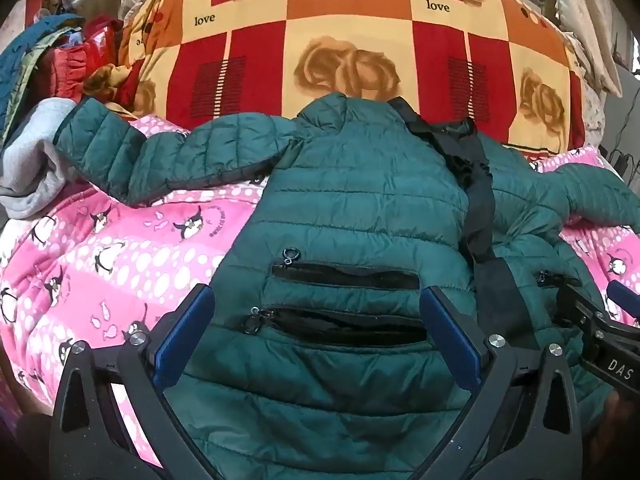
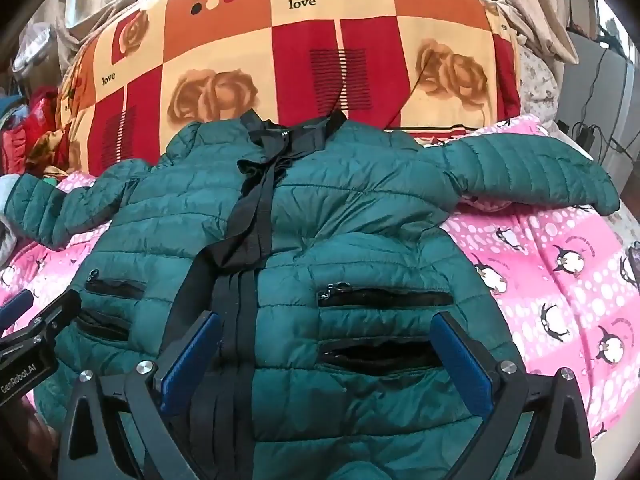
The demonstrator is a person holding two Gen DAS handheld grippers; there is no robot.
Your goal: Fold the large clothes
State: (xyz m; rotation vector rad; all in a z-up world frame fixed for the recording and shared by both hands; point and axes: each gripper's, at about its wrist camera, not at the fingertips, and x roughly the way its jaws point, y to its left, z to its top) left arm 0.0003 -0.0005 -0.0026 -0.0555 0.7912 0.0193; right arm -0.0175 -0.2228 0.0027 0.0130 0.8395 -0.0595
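Note:
A dark green quilted puffer jacket (image 1: 352, 184) lies front-up on the bed, both sleeves spread sideways, with a black zipper band down its middle and open black pockets. It also shows in the right wrist view (image 2: 360, 208). My left gripper (image 1: 316, 300) is open, its blue pads either side of the left pockets near the hem. My right gripper (image 2: 326, 328) is open over the right pockets near the hem. The right gripper also shows at the right edge of the left wrist view (image 1: 596, 300). The left gripper shows at the left edge of the right wrist view (image 2: 40, 308).
A pink penguin-print blanket (image 1: 100, 264) covers the bed under the jacket. A large red, orange and cream rose-print quilt (image 1: 344, 32) is piled behind. A grey garment (image 1: 32, 168) and a heap of red and blue clothes (image 1: 52, 56) lie at the far left.

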